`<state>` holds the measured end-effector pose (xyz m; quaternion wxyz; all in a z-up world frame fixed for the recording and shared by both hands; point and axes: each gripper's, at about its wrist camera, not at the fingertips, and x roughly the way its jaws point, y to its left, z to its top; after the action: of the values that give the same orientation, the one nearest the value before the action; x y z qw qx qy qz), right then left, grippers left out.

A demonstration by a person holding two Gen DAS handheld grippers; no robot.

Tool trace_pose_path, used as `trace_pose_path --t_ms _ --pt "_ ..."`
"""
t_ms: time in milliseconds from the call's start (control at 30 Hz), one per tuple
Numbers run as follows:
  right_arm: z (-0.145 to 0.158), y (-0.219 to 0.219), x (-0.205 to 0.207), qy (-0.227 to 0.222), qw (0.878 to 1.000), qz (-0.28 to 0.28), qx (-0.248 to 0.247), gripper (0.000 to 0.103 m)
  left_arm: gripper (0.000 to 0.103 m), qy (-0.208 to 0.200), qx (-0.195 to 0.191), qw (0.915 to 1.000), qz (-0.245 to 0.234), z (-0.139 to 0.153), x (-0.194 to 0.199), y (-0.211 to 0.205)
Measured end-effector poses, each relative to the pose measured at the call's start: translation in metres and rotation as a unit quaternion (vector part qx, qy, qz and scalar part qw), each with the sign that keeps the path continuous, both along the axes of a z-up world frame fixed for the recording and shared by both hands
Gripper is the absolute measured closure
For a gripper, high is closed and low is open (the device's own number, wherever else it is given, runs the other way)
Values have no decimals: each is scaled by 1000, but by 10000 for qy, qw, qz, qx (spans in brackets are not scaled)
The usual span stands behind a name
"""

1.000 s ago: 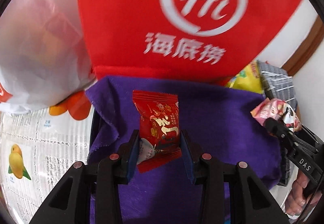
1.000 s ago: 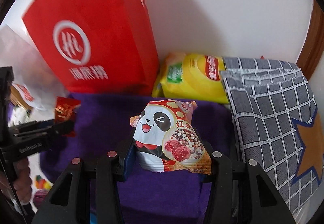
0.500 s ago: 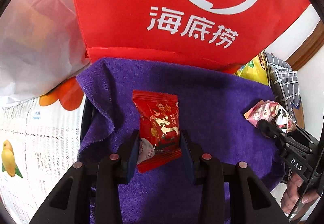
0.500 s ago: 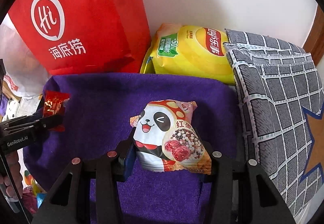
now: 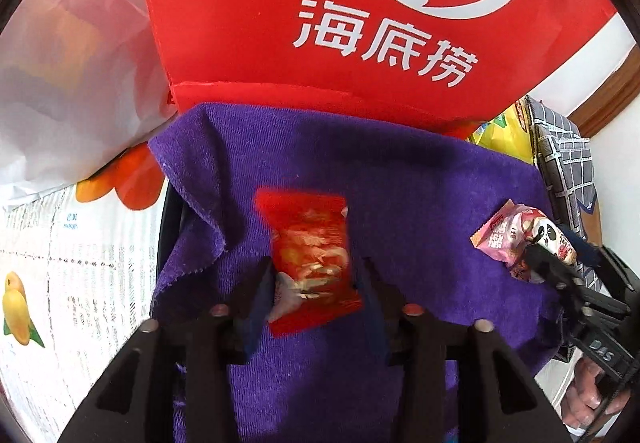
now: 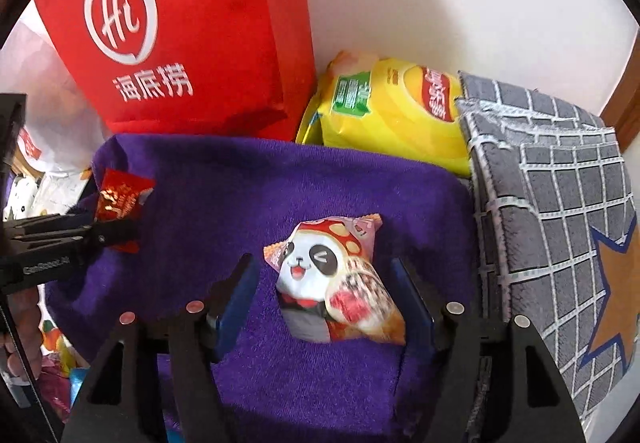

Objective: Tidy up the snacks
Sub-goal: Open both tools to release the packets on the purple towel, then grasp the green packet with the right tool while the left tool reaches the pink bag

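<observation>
A small red candy packet [image 5: 314, 263] sits blurred between the fingers of my left gripper [image 5: 316, 279], whose jaws now stand apart with gaps on both sides, above the purple towel [image 5: 420, 195]. It also shows in the right wrist view [image 6: 120, 199]. A panda snack packet [image 6: 336, 283] lies between the spread fingers of my right gripper [image 6: 324, 283], free of both pads, over the purple towel [image 6: 240, 195]. The panda packet also shows in the left wrist view [image 5: 524, 239].
A red Haidilao bag [image 5: 360, 23] stands behind the towel, with a white plastic bag [image 5: 60, 83] to its left. A yellow chip bag [image 6: 392, 111] and a grey grid-patterned bag [image 6: 560, 211] lie at the right. A fruit-printed sheet [image 5: 60, 263] lies left.
Both grippers have opened: the jaws that gripped the red candy and the panda packet now stand apart, and both packets look blurred, slipping down toward the towel. Both grippers moved closer to the towel.
</observation>
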<state>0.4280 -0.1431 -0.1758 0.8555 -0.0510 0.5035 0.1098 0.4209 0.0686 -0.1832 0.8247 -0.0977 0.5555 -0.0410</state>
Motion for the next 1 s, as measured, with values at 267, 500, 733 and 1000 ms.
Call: trace_pose_path --t_ms 267,500,733,1000 --pt "58 0 -24 -679 9975 -160 74 20 43 -468 141 9988 14 44 -19 -1" --pt "93 -12 -71 -973 9921 -730 -302 15 43 -1144 400 9926 -98 91 -53 -17" --pt "111 -34 -134 -1414 9858 -841 -349 15 43 -1588 490 9861 -66 128 -105 -16" --pt "95 -47 -191 -1057 9919 -696 -126 15 43 -1541 629 9860 -55 126 -180 -9"
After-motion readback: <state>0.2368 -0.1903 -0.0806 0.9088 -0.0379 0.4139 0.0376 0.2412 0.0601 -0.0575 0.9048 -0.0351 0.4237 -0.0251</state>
